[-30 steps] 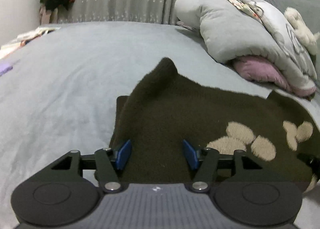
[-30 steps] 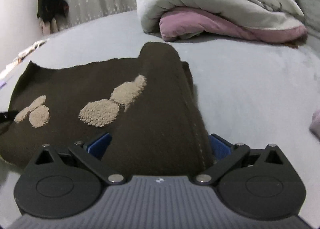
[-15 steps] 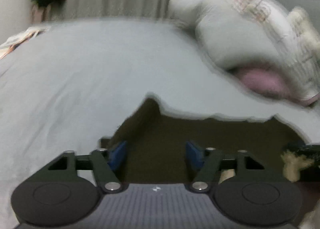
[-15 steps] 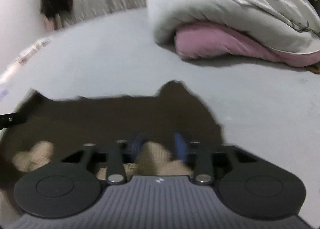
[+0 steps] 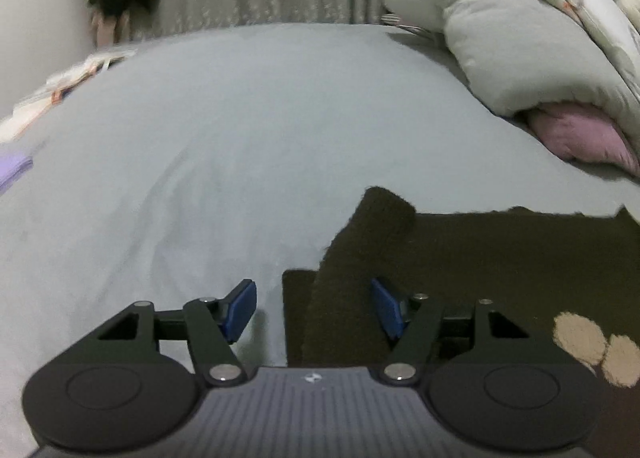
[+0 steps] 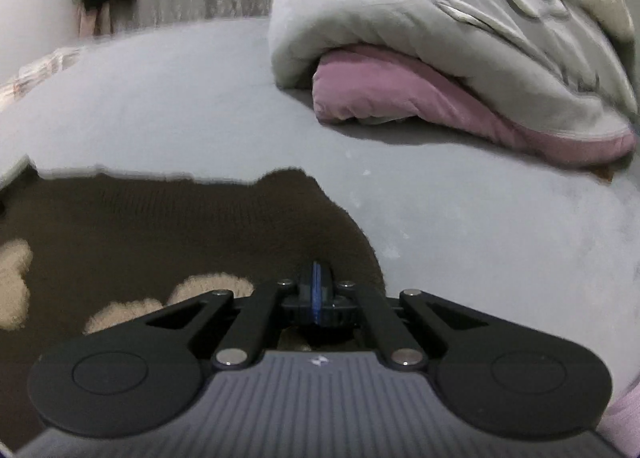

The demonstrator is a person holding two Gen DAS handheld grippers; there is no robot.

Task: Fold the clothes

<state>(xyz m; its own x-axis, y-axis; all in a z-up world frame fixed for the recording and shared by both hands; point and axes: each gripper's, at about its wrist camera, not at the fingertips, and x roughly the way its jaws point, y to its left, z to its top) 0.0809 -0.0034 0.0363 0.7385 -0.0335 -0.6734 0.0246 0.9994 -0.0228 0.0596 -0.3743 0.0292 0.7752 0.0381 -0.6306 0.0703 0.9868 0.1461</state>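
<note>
Between the matt blue fingers [image 5: 240, 308], a fuzzy dark-brown fleece garment [image 5: 500, 254] is lying on smooth grey bedsheet cloth [image 5: 240, 130].

The sweater [image 5: 500, 258] lies on the bed [image 5: 240, 138], the duvet [image 5: 520, 42] apparently behind it.

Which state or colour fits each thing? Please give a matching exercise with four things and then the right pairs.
Things:
1. left gripper
2. right gripper
3. sweater
4. pillow under the duvet

States or colours:
a. pink
b. shut
c. dark brown with beige patches
d. open

Pairs: 1-d, 2-b, 3-c, 4-a
</note>
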